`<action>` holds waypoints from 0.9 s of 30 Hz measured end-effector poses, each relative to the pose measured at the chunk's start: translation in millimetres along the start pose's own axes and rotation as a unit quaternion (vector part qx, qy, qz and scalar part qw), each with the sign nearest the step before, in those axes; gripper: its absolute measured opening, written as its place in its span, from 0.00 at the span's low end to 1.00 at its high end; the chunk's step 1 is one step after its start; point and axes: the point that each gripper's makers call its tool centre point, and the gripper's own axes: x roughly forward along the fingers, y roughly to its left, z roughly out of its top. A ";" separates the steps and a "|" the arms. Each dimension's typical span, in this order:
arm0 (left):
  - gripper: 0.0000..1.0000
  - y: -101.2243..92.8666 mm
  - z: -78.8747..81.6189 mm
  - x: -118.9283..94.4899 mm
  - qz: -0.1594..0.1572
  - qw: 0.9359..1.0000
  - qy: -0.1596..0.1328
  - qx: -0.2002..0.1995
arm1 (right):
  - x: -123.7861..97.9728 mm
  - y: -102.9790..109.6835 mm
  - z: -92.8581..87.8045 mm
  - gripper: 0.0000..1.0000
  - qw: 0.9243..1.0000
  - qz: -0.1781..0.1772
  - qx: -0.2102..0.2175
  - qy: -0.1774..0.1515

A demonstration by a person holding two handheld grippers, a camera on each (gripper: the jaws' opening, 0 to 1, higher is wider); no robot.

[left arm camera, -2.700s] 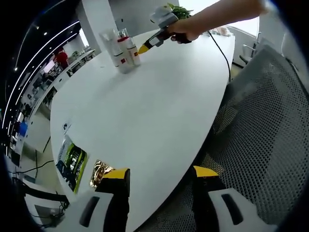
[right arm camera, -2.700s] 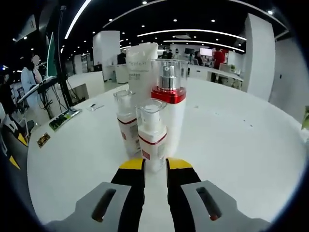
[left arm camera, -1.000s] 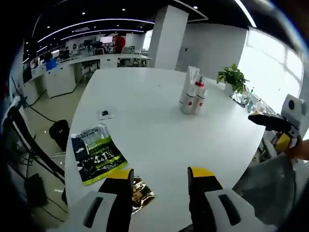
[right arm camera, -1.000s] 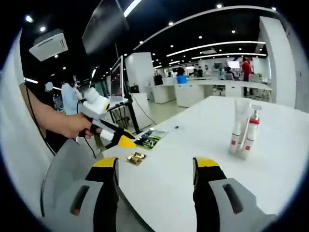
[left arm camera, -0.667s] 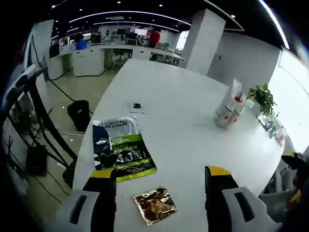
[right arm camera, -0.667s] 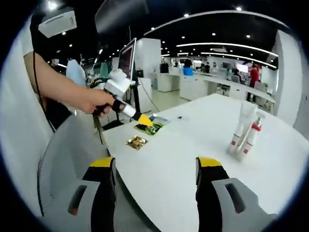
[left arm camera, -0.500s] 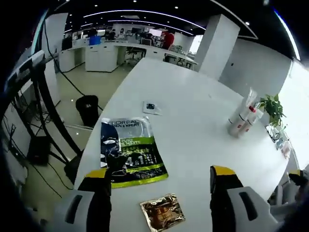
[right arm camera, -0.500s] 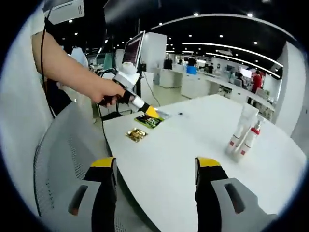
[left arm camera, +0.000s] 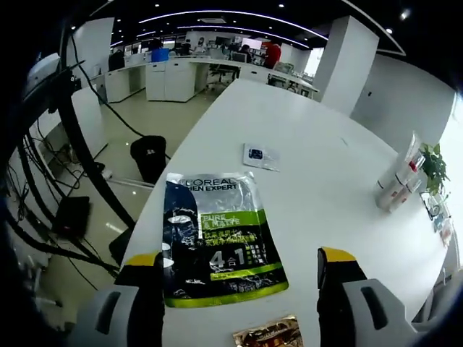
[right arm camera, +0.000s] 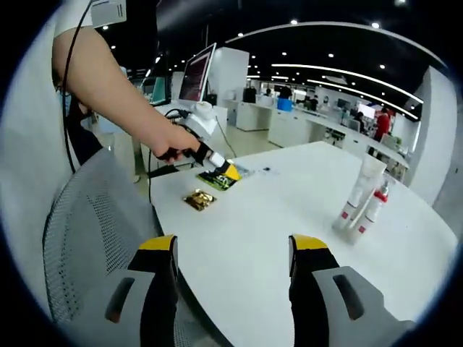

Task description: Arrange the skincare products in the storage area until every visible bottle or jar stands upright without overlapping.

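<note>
The skincare group stands upright on the far right of the white table: a tall white tube and red-banded pump bottles set close together. The same bottles are small at the right edge of the left gripper view. My left gripper is open, just above a black and green sachet that lies flat between its jaws. In the right gripper view a hand holds that left gripper over the sachet. My right gripper is open and holds nothing, well back from the bottles at the table's near edge.
A gold foil sachet lies near the table edge, and the gold sachet is beside the green one. A small white card lies further along the table. A grey mesh chair stands at the left. A potted plant is behind the bottles.
My right gripper has left the bottles, pulled back to the table edge and opened wide. My left gripper has swung down toward the green sachet, which now looks larger between its jaws.
</note>
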 end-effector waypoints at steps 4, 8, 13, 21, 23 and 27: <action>0.89 6.1 1.1 13.6 0.016 1.000 0.009 -0.001 | 0.0 -2.4 -1.0 0.58 1.000 -0.002 0.007 0.001; 0.89 7.2 8.6 22.1 0.028 0.999 0.005 0.019 | 1.5 1.8 -2.9 0.57 1.000 0.009 0.007 0.006; 0.87 11.9 17.6 28.5 0.046 0.998 0.004 0.048 | 5.6 6.5 -6.6 0.57 0.999 0.027 0.018 0.016; 0.87 17.1 23.0 32.3 0.059 0.989 0.010 0.134 | 8.3 9.9 -10.5 0.56 0.998 0.044 0.038 0.024; 0.87 15.0 23.6 36.1 0.054 0.991 0.005 0.121 | 8.4 11.6 -11.6 0.55 0.998 0.049 0.041 0.026; 0.94 5.0 28.7 36.7 0.024 0.993 -0.011 0.116 | 9.6 16.6 -12.7 0.55 0.997 0.060 0.039 0.031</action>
